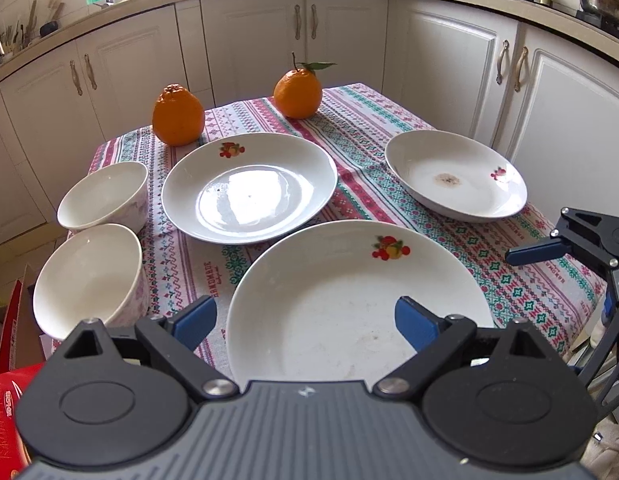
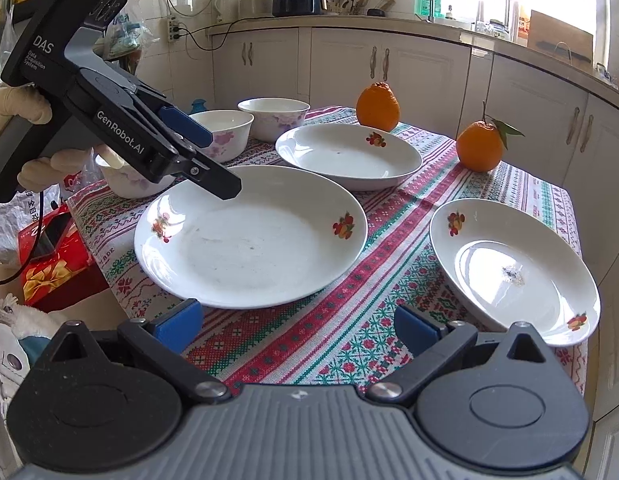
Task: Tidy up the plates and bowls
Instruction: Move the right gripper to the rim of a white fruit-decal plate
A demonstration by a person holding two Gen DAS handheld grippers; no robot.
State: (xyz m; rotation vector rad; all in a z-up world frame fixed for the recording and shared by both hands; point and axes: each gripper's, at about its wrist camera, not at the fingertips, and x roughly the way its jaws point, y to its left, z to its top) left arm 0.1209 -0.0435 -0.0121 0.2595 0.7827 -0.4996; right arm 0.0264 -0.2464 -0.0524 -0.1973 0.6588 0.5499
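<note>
Left tool (image 1: 305,320): jaws spread wide, nothing between the pads; it hangs over the near rim of the large plate (image 1: 357,304), pointing down and forward.
Right tool (image 2: 297,328): jaws also wide and empty, above bare tablecloth (image 2: 329,320) between two plates.
Key relation: the large plate lies straight ahead of and under the left tool, so the left hand looks the nearer one; from the right tool it sits ahead and to the left, near rim just beyond the left finger (image 2: 177,326).
Stained plate (image 2: 513,268): ahead-right of the right tool, near the counter (image 2: 557,200) edge, a dark mark in its well.
Middle plate (image 1: 249,188): beyond the large plate from the left tool, apart from it.
Bowls: two in the left view, near bowl (image 1: 89,280) and far bowl (image 1: 105,196), left of the left tool, close together; the right view seems to show a third, partly hidden.
In the way: nothing blocks the large plate's rim; I judge the bowls crowd its left side.
Far: two oranges, left orange (image 1: 177,116) and leafed orange (image 1: 297,94), at the counter's back edge, well clear.
</note>
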